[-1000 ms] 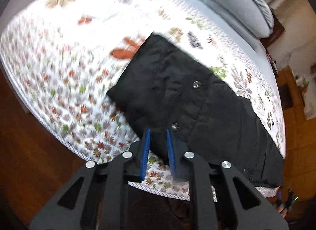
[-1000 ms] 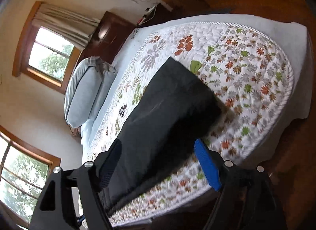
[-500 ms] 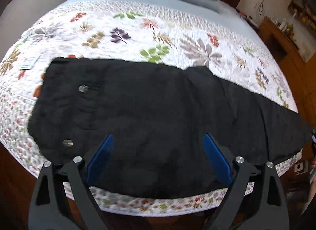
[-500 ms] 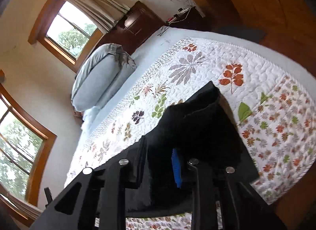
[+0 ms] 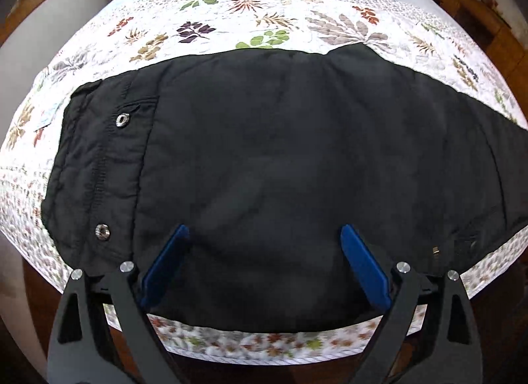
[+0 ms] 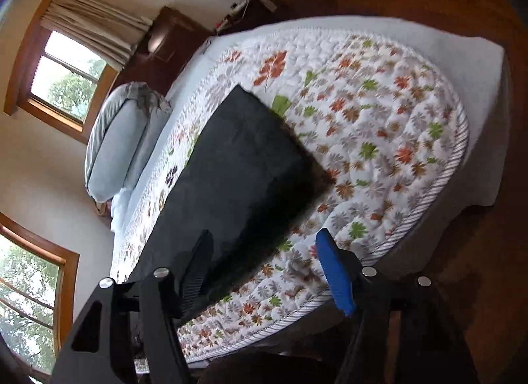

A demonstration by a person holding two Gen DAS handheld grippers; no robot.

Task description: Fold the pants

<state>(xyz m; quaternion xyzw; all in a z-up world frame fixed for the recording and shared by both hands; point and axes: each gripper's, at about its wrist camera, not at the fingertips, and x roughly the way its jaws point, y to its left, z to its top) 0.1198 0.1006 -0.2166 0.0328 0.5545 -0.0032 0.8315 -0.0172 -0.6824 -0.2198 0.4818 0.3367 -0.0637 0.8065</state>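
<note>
The black pants [image 5: 280,159] are lying flat along the near edge of the quilted bed [image 5: 297,20], the waistband end toward the bed's left side; the left wrist view is showing two metal snaps [image 5: 102,230] on that waistband, a detail the right wrist view is not giving. The left gripper [image 5: 265,261] is hovering over the pants' near part with its blue fingers [image 5: 364,271] spread wide, gripping nothing. The right wrist view is looking along the pants [image 6: 237,179] from the leg end, showing their squared end lying toward the bed's near corner; it alone is taking in the grey pillow [image 6: 112,149], the windows [image 6: 66,80] and the wooden floor [image 6: 478,285]. The right gripper [image 6: 264,265] is also standing wide apart, empty, over the near edge beside the leg end.
</note>
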